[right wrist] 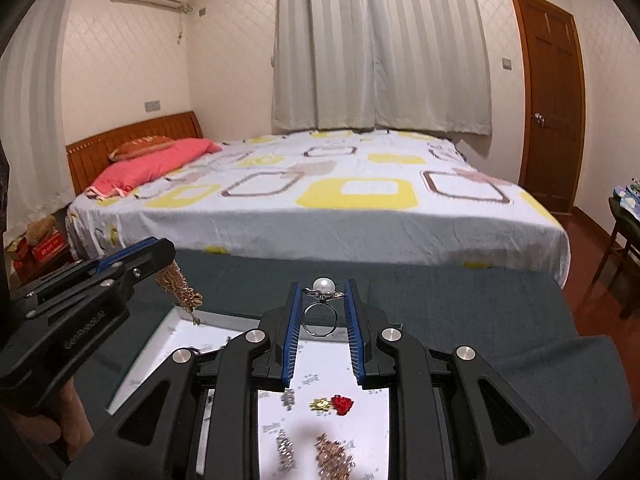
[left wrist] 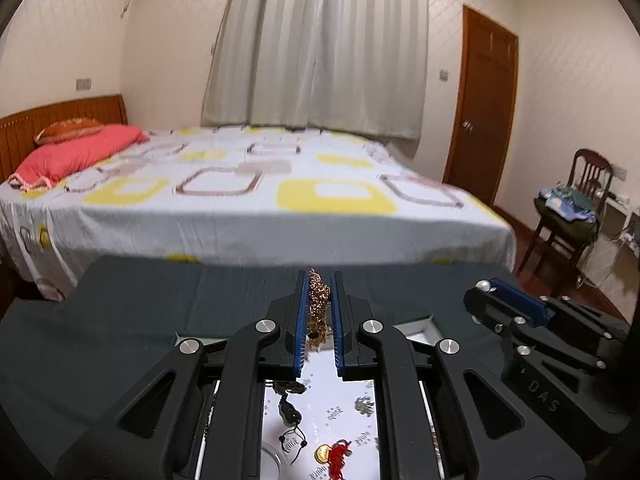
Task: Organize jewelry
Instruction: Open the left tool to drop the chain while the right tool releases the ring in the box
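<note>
My left gripper [left wrist: 319, 286] is shut on a gold chain piece [left wrist: 318, 306] that hangs between its blue pads above the white tray [left wrist: 416, 334]. It also shows in the right wrist view [right wrist: 160, 256], with the gold chain [right wrist: 180, 284] dangling below it. My right gripper [right wrist: 322, 294] is shut on a silver ring with a pearl [right wrist: 322, 300]; it shows in the left wrist view [left wrist: 486, 288] at the right. In the tray lie a black bead cord [left wrist: 290, 412], a gold-and-red charm [left wrist: 334, 454], [right wrist: 332, 404] and glittery pieces [right wrist: 332, 456].
The tray sits on a dark grey cloth [left wrist: 120, 320] over a table. Behind it stands a bed [left wrist: 248, 192] with a white and yellow sheet. A wooden chair [left wrist: 576, 208] with clothes stands at the right, a wooden door [right wrist: 552, 100] beyond.
</note>
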Demonstrator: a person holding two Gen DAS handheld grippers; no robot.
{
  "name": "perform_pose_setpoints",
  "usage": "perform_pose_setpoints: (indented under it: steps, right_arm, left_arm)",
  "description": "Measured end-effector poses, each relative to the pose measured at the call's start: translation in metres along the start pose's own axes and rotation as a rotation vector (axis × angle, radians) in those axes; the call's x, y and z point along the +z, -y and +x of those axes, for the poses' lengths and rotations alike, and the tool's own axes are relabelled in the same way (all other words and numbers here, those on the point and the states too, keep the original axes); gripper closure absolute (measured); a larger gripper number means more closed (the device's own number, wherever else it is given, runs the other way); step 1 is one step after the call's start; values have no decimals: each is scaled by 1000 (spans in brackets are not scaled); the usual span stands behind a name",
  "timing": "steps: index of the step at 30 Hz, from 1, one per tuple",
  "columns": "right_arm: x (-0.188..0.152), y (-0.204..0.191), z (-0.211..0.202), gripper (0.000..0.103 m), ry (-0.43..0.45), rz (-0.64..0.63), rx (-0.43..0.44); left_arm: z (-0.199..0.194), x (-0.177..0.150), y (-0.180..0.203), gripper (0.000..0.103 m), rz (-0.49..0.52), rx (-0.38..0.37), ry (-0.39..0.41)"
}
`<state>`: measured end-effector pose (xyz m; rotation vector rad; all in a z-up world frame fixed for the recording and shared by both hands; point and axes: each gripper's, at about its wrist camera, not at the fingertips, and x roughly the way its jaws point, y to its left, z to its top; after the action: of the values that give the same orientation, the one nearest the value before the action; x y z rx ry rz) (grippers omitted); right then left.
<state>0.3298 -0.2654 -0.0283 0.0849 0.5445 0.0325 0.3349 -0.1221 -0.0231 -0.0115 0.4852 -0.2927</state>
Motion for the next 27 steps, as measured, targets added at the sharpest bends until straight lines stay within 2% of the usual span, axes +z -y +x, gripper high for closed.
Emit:
perform_pose_setpoints:
  steps: [4, 14, 20, 27]
  right_arm:
    - [-9, 8, 33, 81, -56, 13, -20]
    - [-27, 15, 95, 81, -240, 24, -34]
    - [-32, 19, 111, 81, -316, 27, -33]
    - [-34, 15, 122, 81, -368, -3, -53]
  left_arm:
    - [39, -18, 0, 92, 12, 41, -78]
    - [107, -37, -4, 92, -16, 65, -297]
    - [125, -45, -2, 92, 20, 100, -363]
    - [134, -52, -2, 92, 8, 110, -421]
